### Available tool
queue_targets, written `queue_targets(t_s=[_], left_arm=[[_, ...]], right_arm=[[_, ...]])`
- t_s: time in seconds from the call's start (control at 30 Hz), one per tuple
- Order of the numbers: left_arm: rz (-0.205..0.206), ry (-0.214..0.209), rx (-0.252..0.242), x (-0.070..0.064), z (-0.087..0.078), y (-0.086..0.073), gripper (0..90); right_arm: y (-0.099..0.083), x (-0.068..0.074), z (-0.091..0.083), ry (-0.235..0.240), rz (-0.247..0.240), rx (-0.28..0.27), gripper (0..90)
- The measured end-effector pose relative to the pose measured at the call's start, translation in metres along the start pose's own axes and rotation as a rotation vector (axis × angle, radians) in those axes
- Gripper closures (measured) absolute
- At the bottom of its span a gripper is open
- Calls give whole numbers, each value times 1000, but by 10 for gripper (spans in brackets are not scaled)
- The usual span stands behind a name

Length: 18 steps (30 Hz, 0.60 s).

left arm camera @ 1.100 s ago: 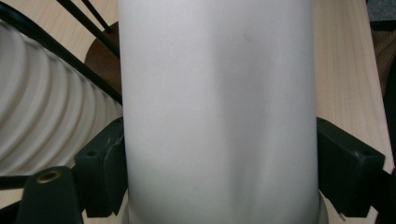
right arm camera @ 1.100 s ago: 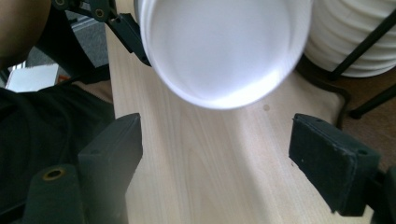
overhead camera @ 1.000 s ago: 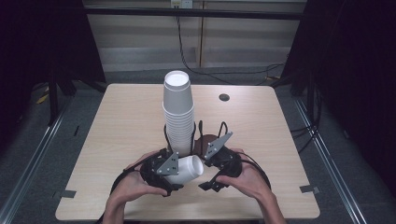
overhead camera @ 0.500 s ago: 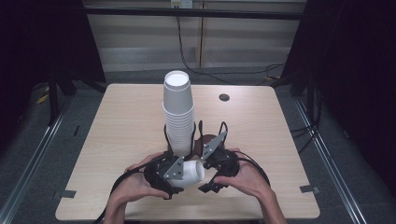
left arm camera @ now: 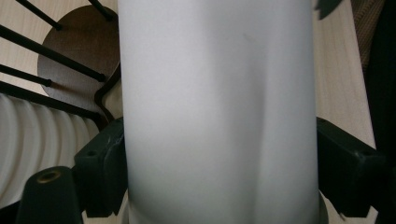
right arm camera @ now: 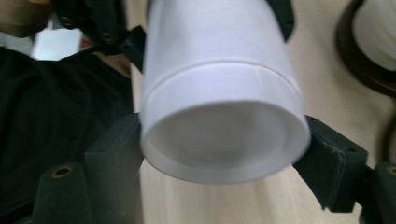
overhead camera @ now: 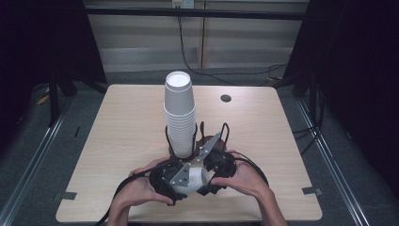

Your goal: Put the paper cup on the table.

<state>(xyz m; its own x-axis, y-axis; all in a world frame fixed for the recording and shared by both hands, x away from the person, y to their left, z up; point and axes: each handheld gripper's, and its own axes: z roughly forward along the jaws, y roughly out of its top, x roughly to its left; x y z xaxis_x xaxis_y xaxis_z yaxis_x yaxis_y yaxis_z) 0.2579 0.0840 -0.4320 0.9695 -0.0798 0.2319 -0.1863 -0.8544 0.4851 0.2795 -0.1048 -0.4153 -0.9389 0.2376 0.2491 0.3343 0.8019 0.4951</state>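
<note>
From the high view, both hands sat close together near the front edge of the worktop point(overhead camera: 117, 141), the left gripper point(overhead camera: 170, 181) and right gripper point(overhead camera: 214, 169) meeting over one white paper cup point(overhead camera: 192, 179) that lay on its side between them, just in front of the tall stack of cups point(overhead camera: 179, 115) standing in a dark wire holder point(overhead camera: 197, 141). Compared with a second before, the grippers had drawn nearer to each other, so that less of the cup showed between them, and the right hand point(overhead camera: 240, 179) had shifted slightly toward the left one; the stack and a small dark disc point(overhead camera: 226, 98) at the far side had stayed where they were. In the left gripper view, the cup point(left arm camera: 215, 112) ran straight up the middle, its wall pressed on both sides by the black fingers point(left arm camera: 100, 168), which were clamped on it; the ribbed rims of the stack point(left arm camera: 32, 149) and the round brown base of the holder point(left arm camera: 79, 51) lay to the left. In the right gripper view, the cup's recessed bottom point(right arm camera: 219, 135) faced the camera, the fingers point(right arm camera: 331, 168) of this gripper were closed against its sides, and the other gripper point(right arm camera: 107, 28) held the cup farther along.
</note>
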Motion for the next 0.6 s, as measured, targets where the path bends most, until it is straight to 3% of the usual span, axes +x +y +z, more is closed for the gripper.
queue_targets(t_s=[0.1,0.17,0.2,0.6], left_arm=[[26,-6,6,1,-1,2,164],[0,-16,-17,-2,1,3,164],[17,-10,-9,-2,1,4,164],[20,-20,-8,-2,3,3,164]], right_arm=[[1,1,0,9,0,11,205],[3,1,1,16,-18,6,202],[4,1,1,16,-15,8,199],[5,0,7,24,-13,11,219]])
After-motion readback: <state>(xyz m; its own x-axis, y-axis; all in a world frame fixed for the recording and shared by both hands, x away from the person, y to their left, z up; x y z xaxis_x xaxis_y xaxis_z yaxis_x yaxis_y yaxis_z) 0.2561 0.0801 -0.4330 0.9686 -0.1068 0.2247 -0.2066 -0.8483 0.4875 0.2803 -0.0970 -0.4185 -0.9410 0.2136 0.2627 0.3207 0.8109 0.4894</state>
